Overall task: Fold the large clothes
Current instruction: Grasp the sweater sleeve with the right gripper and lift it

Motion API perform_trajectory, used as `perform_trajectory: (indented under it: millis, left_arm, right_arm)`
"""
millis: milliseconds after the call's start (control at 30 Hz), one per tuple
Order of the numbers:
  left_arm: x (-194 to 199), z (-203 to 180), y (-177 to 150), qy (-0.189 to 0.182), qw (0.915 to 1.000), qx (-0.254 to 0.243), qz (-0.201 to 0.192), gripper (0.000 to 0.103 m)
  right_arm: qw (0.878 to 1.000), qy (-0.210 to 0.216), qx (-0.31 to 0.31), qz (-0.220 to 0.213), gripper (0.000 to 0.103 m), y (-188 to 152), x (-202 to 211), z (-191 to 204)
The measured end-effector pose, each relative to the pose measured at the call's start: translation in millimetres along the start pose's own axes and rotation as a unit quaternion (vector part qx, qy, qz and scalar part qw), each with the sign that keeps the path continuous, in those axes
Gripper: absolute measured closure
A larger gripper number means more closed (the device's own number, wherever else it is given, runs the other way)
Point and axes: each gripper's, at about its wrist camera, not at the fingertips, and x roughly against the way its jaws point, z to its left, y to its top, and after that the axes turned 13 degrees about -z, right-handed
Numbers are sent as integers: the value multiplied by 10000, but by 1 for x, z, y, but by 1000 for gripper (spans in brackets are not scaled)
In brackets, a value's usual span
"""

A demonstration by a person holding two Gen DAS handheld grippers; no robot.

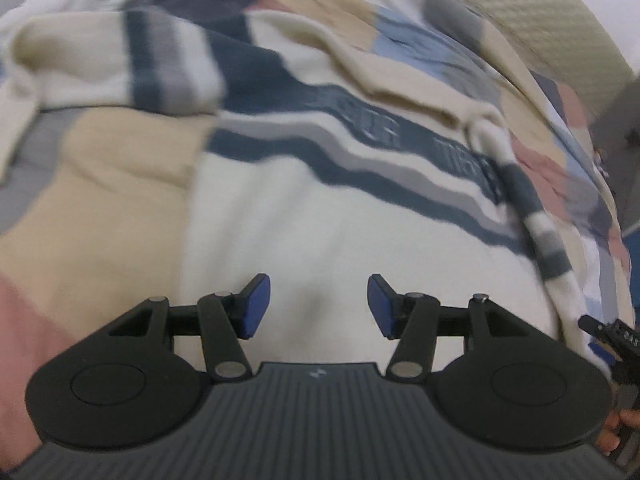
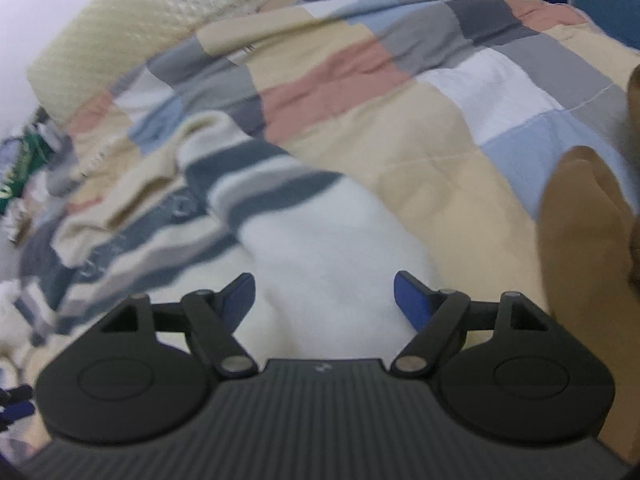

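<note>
From the left wrist, the left hand-held gripper (image 1: 319,306) hangs parted and empty just above the cream sweater (image 1: 360,240), whose navy-grey stripe band runs across ahead.

From the right wrist, the right hand-held gripper (image 2: 325,300) gapes wider, empty, over the sweater's plain, probably hem, end on the bed (image 2: 400,152).

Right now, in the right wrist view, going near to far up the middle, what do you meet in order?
Right gripper, open → white sweater body → sweater's dark stripes → patchwork quilt → cream textured pillow.
</note>
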Motion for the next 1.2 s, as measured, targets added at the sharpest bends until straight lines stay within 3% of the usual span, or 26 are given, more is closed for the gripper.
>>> perform_trajectory:
  millis: [133, 233, 367, 433, 700, 800, 900, 1033, 1200]
  left_arm:
    - [-20, -2, -21, -98, 9988, -434, -216, 43]
    - [-29, 7, -24, -250, 9992, -289, -94, 43]
    - [-28, 13, -21, -400, 9990, -178, -127, 43]
    - [-29, 13, -22, -408, 9988, -242, -154, 43]
    - [-31, 1, -28, -402, 9955, -797, -329, 43]
    - [-31, -7, -26, -423, 9939, -922, -439, 43]
    - [-30, -17, -20, -230, 9936, -1050, -335, 43]
    - [-26, -46, -3, 147, 9908, -1327, -234, 44]
    - [8, -107, 34, -175, 9902, -1341, -339, 43]
  right_arm:
    - [9986, -282, 454, 39, 25, -10, 0, 8]
    - [9974, -418, 593, -43, 23, -13, 0, 11]
    - [9934, -751, 842, 187, 21, -18, -16, 16]
    - [9915, -959, 851, 212, 11, -20, -19, 16]
    - [9917, -935, 513, 718, 11, -34, -31, 11]
    - [9919, -901, 429, 783, 33, -34, -33, 10]
    - [9913, -985, 505, 711, 74, -24, -32, 10]
    - [9908, -1087, 800, 75, 79, 12, -24, 7]
    - [9708, -1406, 1793, -744, 80, 63, -30, 4]
